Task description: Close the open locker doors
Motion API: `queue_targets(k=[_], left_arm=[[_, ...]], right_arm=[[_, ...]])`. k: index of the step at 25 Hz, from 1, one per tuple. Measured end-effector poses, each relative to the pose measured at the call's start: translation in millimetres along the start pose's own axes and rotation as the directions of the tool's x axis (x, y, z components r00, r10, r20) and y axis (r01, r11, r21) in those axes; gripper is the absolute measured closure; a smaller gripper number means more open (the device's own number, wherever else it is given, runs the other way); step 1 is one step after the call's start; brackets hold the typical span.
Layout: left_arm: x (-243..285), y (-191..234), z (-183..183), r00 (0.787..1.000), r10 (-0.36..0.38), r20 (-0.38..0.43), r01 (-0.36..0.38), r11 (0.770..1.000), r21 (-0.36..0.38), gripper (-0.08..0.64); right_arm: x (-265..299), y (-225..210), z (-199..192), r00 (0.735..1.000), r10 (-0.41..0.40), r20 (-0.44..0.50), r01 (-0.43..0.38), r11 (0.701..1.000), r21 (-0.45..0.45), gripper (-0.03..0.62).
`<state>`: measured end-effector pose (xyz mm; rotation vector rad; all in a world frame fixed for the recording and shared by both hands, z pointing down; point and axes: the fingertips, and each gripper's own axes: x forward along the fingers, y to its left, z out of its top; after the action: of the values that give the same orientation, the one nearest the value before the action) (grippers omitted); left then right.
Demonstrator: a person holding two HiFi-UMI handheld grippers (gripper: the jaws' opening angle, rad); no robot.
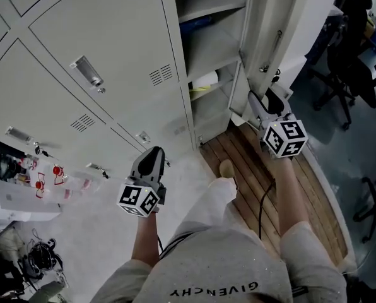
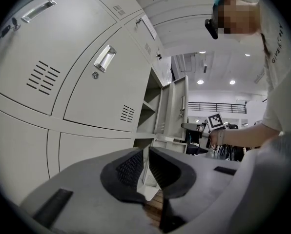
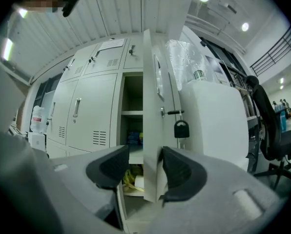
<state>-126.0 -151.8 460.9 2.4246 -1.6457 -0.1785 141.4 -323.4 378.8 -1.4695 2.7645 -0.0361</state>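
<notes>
Two open locker doors are counted at the bank's right end: an upper door [image 1: 267, 24] and a lower door [image 1: 238, 98]. The right gripper [image 1: 256, 103] is held with its fingers [image 3: 109, 167] apart, astride a door edge [image 3: 149, 130]. The left gripper [image 1: 152, 153] is held with its fingers [image 2: 131, 167] nearly together and nothing between them. A pale floor [image 1: 93, 232] and wooden planks [image 1: 254, 163] are seen below. The shelf contents are hard to make out.

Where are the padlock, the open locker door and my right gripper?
padlock [image 3: 181, 129], right gripper view, on its black body.
open locker door [image 3: 151, 106], right gripper view, on the door's near edge.
right gripper [image 3: 145, 165], right gripper view, midway between its parted jaws, which straddle the door's edge.
</notes>
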Motion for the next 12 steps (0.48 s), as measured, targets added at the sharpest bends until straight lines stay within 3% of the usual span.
queue_targets(k=[8, 12], left_arm=[[-7, -5, 8, 1.000, -0.019, 0.007, 0.019, 1.000, 0.014, 0.529], [2, 2, 17, 1.000, -0.023, 0.008, 0.022, 0.999, 0.023, 0.529]], right_arm=[[16, 29, -1, 1.000, -0.011, 0.002, 0.011, 0.999, 0.047, 0.380], [29, 43, 1, 1.000, 0.020, -0.008, -0.020, 0.999, 0.037, 0.380]])
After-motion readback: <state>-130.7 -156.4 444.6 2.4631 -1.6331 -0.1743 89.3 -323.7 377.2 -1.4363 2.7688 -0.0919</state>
